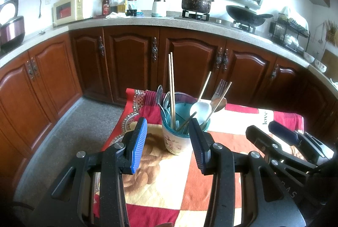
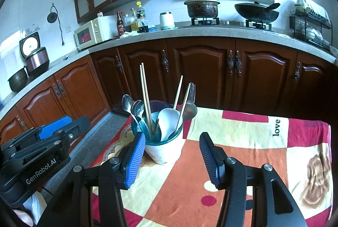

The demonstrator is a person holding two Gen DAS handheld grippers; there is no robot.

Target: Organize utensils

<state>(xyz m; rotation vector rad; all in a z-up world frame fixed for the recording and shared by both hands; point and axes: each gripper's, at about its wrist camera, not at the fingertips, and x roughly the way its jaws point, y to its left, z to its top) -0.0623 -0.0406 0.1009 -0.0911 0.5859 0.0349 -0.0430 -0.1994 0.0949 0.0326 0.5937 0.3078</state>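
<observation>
A white floral holder with a teal rim stands on the patterned tablecloth. It holds wooden chopsticks, metal spoons, a white spoon and a fork. My left gripper is open and empty, just in front of the holder. My right gripper is open and empty, also just in front of it. Each gripper shows in the other's view: the right one and the left one.
The table's far edge lies just behind the holder. Beyond it are brown cabinets, a grey floor and a counter with a microwave, bottles, a pot, a wok and a dish rack.
</observation>
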